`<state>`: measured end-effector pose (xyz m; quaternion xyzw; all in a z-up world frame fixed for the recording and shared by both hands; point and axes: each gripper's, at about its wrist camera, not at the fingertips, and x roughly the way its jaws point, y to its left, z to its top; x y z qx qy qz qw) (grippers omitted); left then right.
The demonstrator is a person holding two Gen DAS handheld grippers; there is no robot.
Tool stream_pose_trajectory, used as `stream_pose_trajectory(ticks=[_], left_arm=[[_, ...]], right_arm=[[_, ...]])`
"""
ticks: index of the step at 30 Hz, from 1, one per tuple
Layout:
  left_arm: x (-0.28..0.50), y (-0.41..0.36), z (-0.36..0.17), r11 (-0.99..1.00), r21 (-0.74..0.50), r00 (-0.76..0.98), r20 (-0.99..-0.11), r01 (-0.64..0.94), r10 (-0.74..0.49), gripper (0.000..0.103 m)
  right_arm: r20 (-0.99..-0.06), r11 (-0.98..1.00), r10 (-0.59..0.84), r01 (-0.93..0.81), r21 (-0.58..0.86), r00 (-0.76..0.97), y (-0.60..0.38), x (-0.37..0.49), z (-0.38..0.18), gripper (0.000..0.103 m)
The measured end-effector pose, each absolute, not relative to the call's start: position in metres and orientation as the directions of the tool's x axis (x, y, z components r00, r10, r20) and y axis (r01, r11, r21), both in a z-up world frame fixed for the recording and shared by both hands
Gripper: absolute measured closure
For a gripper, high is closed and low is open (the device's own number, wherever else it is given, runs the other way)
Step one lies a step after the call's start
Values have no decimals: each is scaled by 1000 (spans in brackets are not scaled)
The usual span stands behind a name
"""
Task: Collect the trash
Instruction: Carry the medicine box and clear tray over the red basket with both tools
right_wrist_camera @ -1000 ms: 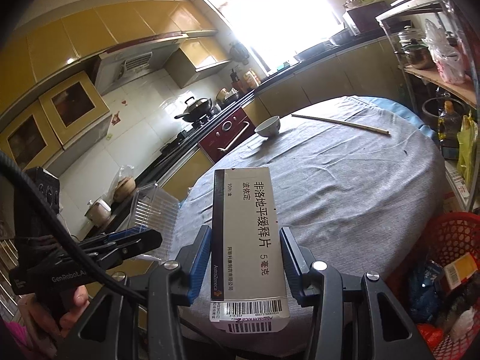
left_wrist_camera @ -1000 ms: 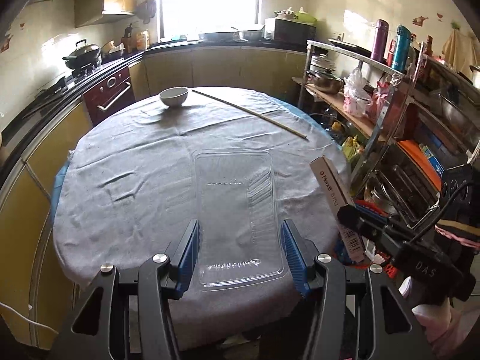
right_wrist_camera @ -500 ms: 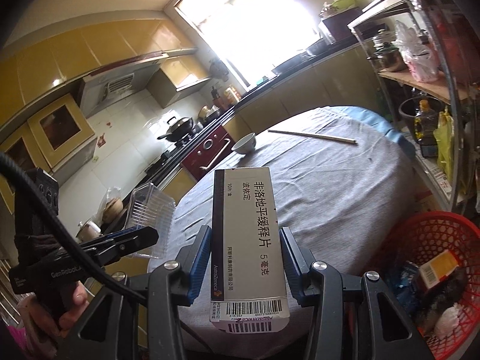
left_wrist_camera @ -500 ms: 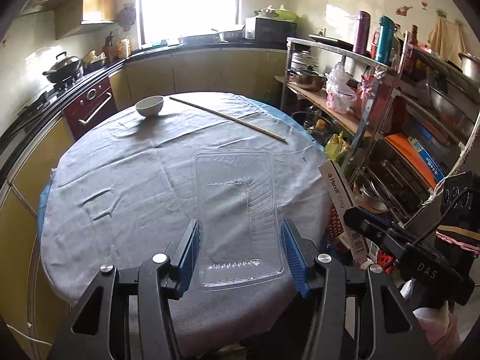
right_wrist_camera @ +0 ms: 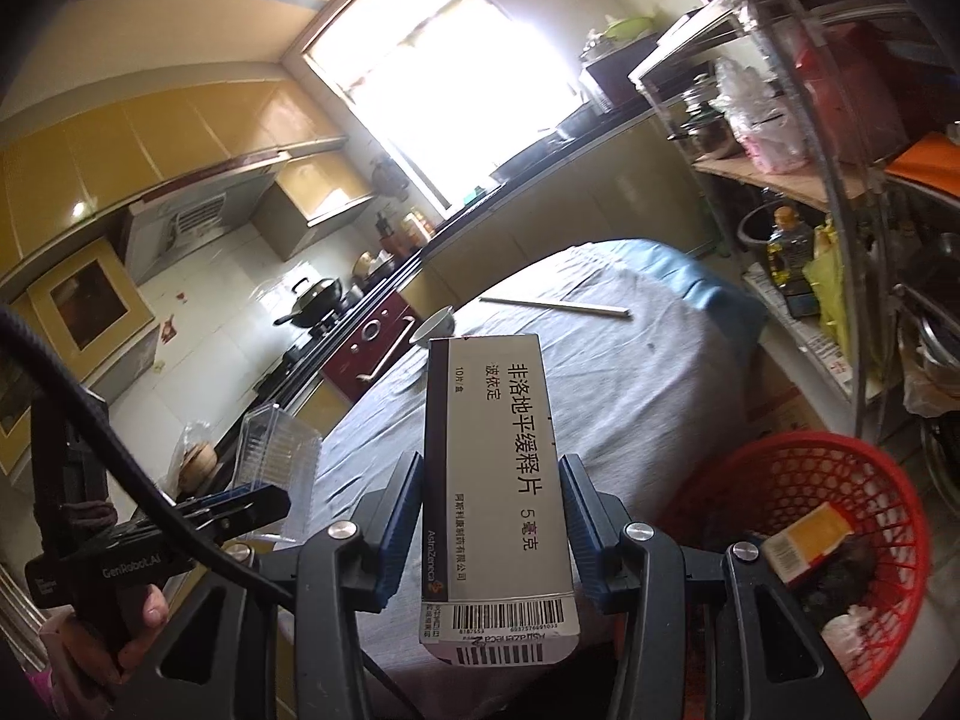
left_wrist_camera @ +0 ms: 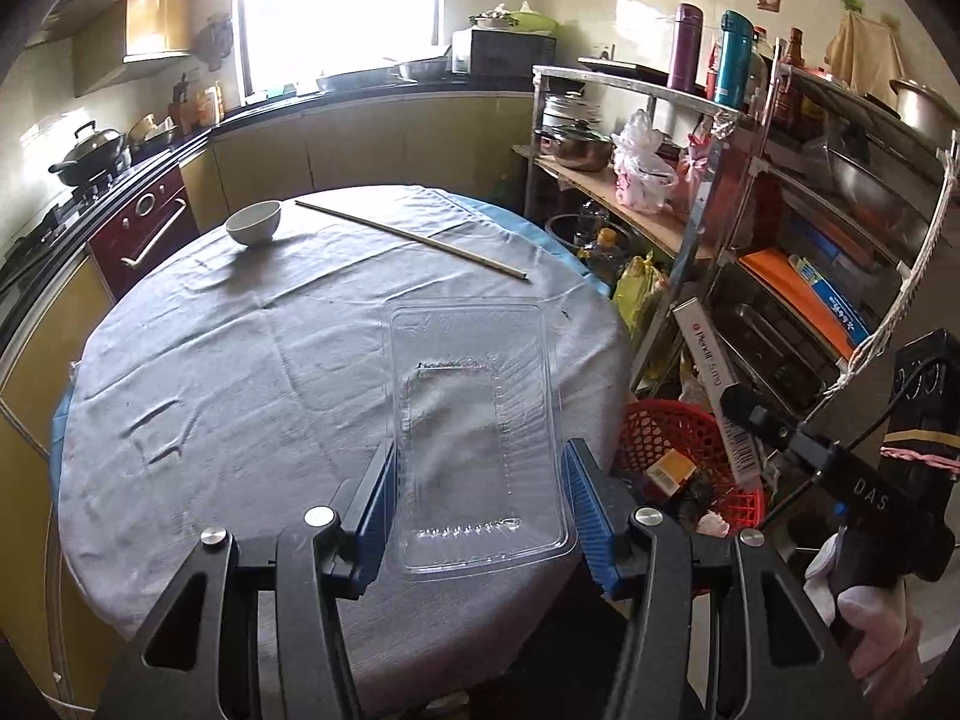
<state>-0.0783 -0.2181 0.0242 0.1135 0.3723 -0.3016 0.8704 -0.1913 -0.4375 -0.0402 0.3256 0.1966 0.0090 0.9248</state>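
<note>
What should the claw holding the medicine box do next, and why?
Probably carry the medicine box a bit further right, over the red basket, then let go. The right claw grips the box, and the basket beside the table already holds other trash but is not yet underneath it.

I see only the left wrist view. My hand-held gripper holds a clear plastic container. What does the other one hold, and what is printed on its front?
Observer: The right hand-held gripper is shut on a medicine box; its wide face carries Chinese characters and an AstraZeneca logo.
Operator: Is the red basket in front of it?
Observer: The red basket sits low on its right side, beside the round table.
Operator: What lies inside the basket?
Observer: A small yellow and white carton rests on dark scraps.
</note>
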Motion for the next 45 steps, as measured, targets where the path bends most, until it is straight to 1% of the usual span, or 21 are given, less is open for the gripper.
stream_pose_trajectory(ticks=[8, 13, 26, 35, 45], left_arm=[[-84, -245, 20, 753, -15, 517, -718, 658, -466, 47], [-89, -266, 12, 718, -12, 483, -732, 696, -481, 47], [-106, -322, -12, 624, -2, 403, -762, 781, -507, 47], [-113, -368, -49, 589, -9, 331, -820, 808, -467, 47], [-122, -401, -85, 563, 18, 296, -864, 826, -407, 47]], right_arm=[[-353, 773, 50, 187, 606, 934, -472, -222, -38, 55], [-363, 753, 18, 226, 617, 931, -489, -237, -45, 55], [-389, 701, 6, 273, 658, 921, -515, -262, -76, 54], [-401, 627, -4, 315, 713, 916, -546, -292, -108, 54], [-401, 539, 22, 327, 777, 916, -567, -308, -142, 54]])
